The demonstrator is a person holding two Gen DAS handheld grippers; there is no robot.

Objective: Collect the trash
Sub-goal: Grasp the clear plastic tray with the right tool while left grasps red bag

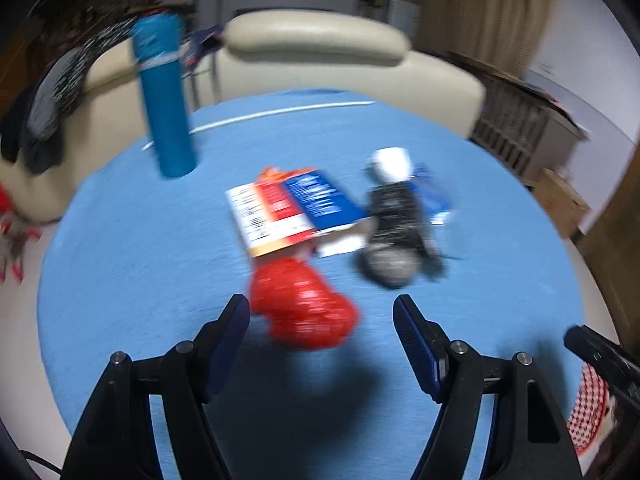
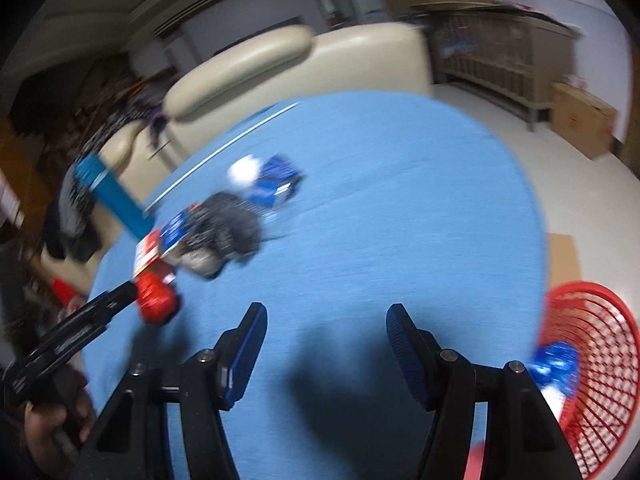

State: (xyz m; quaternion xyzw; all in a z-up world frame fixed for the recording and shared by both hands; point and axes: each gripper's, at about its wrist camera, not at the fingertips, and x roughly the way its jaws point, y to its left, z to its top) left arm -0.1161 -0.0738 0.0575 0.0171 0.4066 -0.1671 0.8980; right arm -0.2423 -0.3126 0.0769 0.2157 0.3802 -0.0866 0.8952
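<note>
Trash lies on a round blue table [image 1: 132, 264]: a crumpled red wrapper [image 1: 305, 309], a flattened red, white and blue carton [image 1: 292, 210], a black wrapper [image 1: 394, 230] and a white and blue scrap [image 1: 394, 164]. My left gripper [image 1: 322, 322] is open just above the red wrapper, which lies between and ahead of its fingertips. In the right wrist view my right gripper [image 2: 326, 330] is open and empty over bare table [image 2: 400, 208]; the red wrapper [image 2: 157, 298] lies at its left. The frames are blurred.
A tall blue cylinder [image 1: 164, 96] stands at the table's far left. A red mesh basket [image 2: 596, 364] holding blue and white trash sits off the table's right edge. A cream sofa [image 1: 320, 52] stands behind the table. Cardboard boxes [image 2: 582, 120] are on the floor.
</note>
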